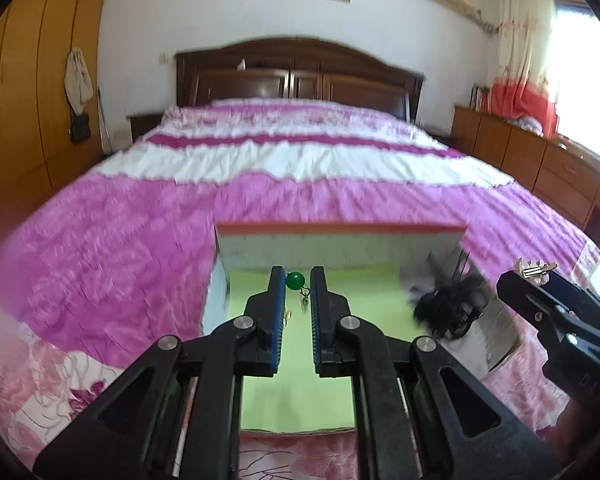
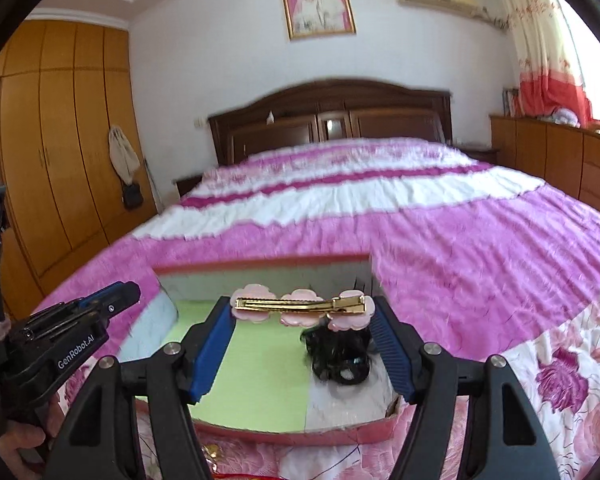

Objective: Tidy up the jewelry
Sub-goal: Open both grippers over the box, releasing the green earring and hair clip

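A shallow box (image 1: 340, 236) with a green floor lies on the bed; it also shows in the right wrist view (image 2: 260, 268). My left gripper (image 1: 298, 280) holds a green bead earring (image 1: 295, 280) between its fingertips above the box's green floor. My right gripper (image 2: 302, 308) is shut on a pink flower hair clip (image 2: 300, 306) with a gold bar, held crosswise over the box. That clip and gripper show at the right of the left wrist view (image 1: 534, 270). A black hair piece (image 1: 448, 308) lies in the box's right part, seen also in the right wrist view (image 2: 340, 356).
The box sits on a pink and white bedspread (image 1: 140, 240). A wooden headboard (image 1: 296, 72) and wardrobe (image 2: 60, 160) stand beyond. A small gold item (image 2: 210, 452) lies on the bedspread in front of the box.
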`<state>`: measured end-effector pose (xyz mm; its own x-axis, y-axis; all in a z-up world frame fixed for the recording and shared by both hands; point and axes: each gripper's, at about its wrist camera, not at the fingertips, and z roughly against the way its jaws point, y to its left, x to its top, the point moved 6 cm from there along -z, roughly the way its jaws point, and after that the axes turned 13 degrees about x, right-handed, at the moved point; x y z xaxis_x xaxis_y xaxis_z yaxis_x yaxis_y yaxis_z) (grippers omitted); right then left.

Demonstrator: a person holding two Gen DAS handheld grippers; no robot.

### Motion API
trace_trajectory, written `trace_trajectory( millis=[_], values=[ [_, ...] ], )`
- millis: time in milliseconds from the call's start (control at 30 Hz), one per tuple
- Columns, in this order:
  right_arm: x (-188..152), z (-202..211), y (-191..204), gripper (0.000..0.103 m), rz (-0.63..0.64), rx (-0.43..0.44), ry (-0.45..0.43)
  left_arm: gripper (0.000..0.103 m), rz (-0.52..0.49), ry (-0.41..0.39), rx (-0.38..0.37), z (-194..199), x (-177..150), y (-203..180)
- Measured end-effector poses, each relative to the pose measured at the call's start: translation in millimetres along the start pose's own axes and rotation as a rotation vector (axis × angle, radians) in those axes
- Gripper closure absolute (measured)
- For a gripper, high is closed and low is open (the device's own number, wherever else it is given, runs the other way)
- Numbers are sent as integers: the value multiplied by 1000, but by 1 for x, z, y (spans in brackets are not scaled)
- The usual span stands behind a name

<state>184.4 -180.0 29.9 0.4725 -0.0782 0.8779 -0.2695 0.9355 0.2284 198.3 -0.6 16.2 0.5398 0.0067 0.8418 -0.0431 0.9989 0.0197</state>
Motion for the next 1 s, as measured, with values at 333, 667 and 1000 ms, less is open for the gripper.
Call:
trace_trajectory(
  millis=[333,667,1000],
  values=[
    [-31,-38,-17,33,-62,-23,202,99,-61,244,17,-40,-41,-8],
    [-44,-47,-24,32,-100,-28,285,97,-69,320,20,-46,-55,-9],
    [-45,-42,-19,25,-108,2,281,75,-65,335,6,-41,-54,-12]
  ],
)
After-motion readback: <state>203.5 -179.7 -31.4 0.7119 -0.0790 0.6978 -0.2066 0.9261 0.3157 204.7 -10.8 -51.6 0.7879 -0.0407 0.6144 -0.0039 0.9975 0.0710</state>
